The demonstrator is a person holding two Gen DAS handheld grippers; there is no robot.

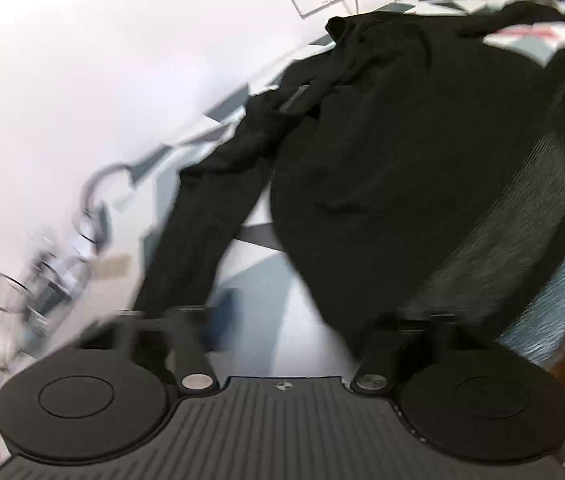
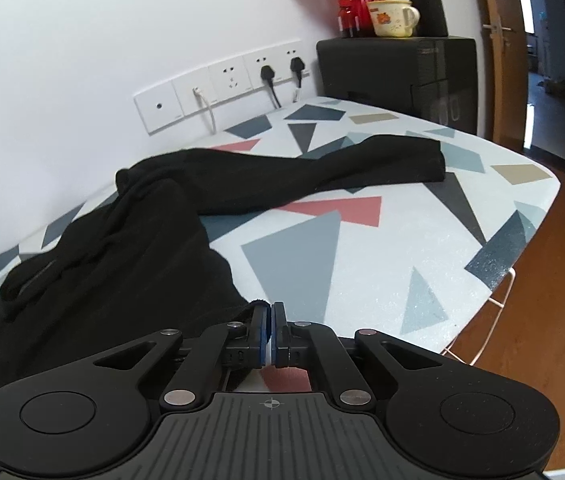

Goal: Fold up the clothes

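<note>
A black long-sleeved garment lies spread on a table covered in a triangle-pattern cloth. One sleeve stretches toward the far end. My right gripper is at the garment's near edge, pads pressed together, and a tuft of black fabric shows at the left fingertip. The left wrist view is motion-blurred. There the garment's body fills the right half and its other sleeve runs down to the left finger. My left gripper is open wide above bare table, holding nothing.
Wall sockets with plugged cables sit behind the table. A black box at the far end carries a mug, a red vase and a dark bottle. Wooden floor lies right of the table. Blurred clutter sits far left.
</note>
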